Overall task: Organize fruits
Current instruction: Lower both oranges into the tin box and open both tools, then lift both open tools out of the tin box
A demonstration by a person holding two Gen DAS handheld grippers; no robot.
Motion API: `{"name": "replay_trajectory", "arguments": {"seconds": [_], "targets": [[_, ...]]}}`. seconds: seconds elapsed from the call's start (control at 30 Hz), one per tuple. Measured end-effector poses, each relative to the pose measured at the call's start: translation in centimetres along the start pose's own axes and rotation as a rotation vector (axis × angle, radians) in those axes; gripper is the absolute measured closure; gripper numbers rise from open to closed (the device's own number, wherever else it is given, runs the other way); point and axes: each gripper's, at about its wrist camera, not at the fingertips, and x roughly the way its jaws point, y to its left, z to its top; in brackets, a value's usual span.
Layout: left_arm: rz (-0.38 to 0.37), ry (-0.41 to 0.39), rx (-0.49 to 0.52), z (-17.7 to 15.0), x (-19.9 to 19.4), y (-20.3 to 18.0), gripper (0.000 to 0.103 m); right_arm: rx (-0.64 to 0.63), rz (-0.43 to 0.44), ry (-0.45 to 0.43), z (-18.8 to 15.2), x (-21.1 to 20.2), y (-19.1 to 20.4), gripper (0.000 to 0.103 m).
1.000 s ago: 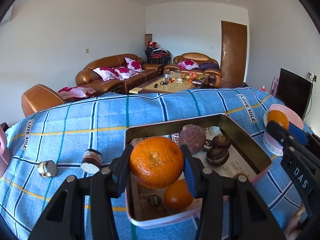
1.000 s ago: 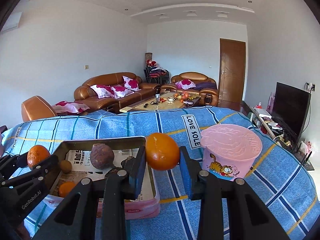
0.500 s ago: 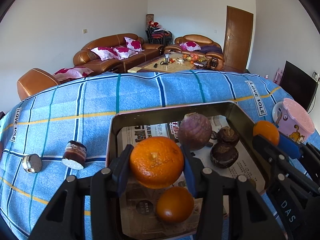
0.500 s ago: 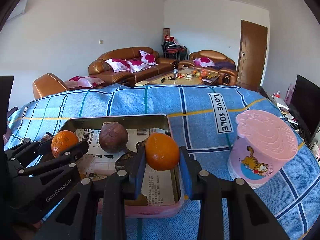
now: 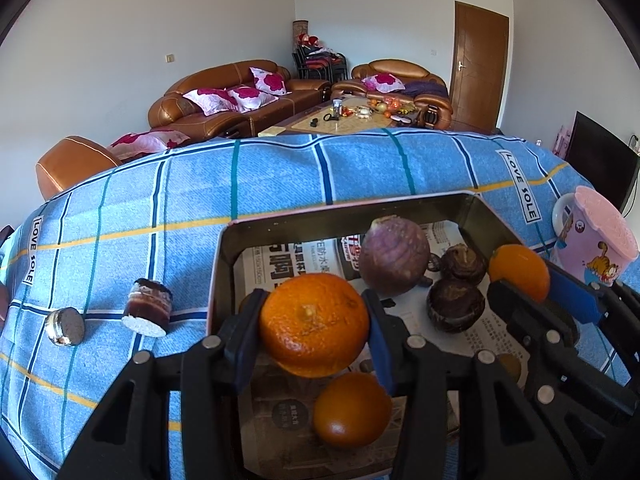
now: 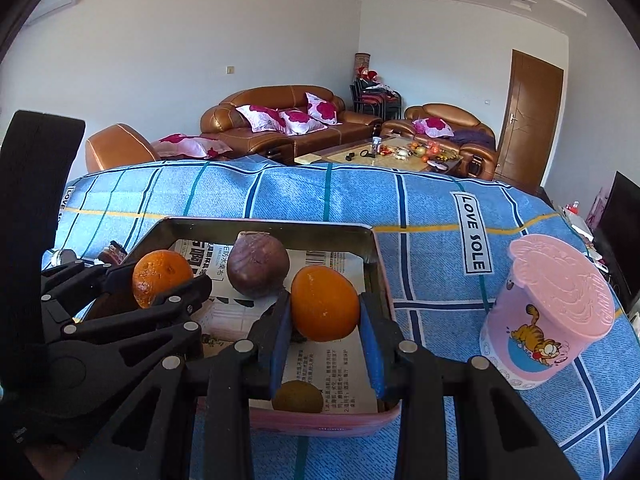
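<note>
Both grippers have come over the newspaper-lined tin since earlier. Left gripper, jaws easing apart, pads touching a dimpled mandarin. Right gripper clamps a smooth orange above the tin's right side.

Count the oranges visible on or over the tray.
3: one between the left gripper's opening jaws, one clamped in the right gripper, and one orange lying in the tray. Others may be hidden.
</note>
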Motion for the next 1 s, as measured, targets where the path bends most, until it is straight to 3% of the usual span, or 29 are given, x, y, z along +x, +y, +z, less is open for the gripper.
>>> {"name": "replay_trajectory", "arguments": {"seconds": [0.1, 0.2, 0.23, 0.37, 0.43, 0.57, 0.87, 1.0], "targets": [[0.008, -0.021, 0.000, 0.1, -0.3, -0.1, 0.051, 0.007, 0.005, -0.001, 0.0, 0.0, 0.0, 0.064], [0.036, -0.063, -0.010, 0.0, -1.1, 0.1, 0.032, 0.021, -0.003, -0.041, -0.1, -0.8, -0.2, 0.061], [0.031, -0.082, -0.012, 0.0, -1.5, 0.2, 0.030, 0.030, -0.011, -0.060, -0.2, -1.2, -0.4, 0.060], [0.043, -0.184, -0.028, -0.5, -3.5, 0.6, 0.014, 0.095, -0.042, -0.163, -0.5, -3.3, -1.5, 0.041], [0.049, -0.240, -0.029, -0.7, -4.5, 0.7, 0.004, 0.135, -0.053, -0.244, -0.6, -4.7, -2.1, 0.038], [0.141, -0.338, 0.008, -0.9, -5.8, 0.7, 0.002, 0.163, -0.119, -0.378, -0.7, -6.8, -2.6, 0.021], [0.154, -0.342, -0.035, -1.1, -6.2, 2.0, 0.000, 0.241, -0.202, -0.483, -1.1, -8.2, -3.8, 0.019], [0.143, -0.342, -0.022, -1.5, -6.5, 1.7, 0.000, 0.233, -0.201, -0.445, -1.0, -7.7, -3.5, 0.016]]}}
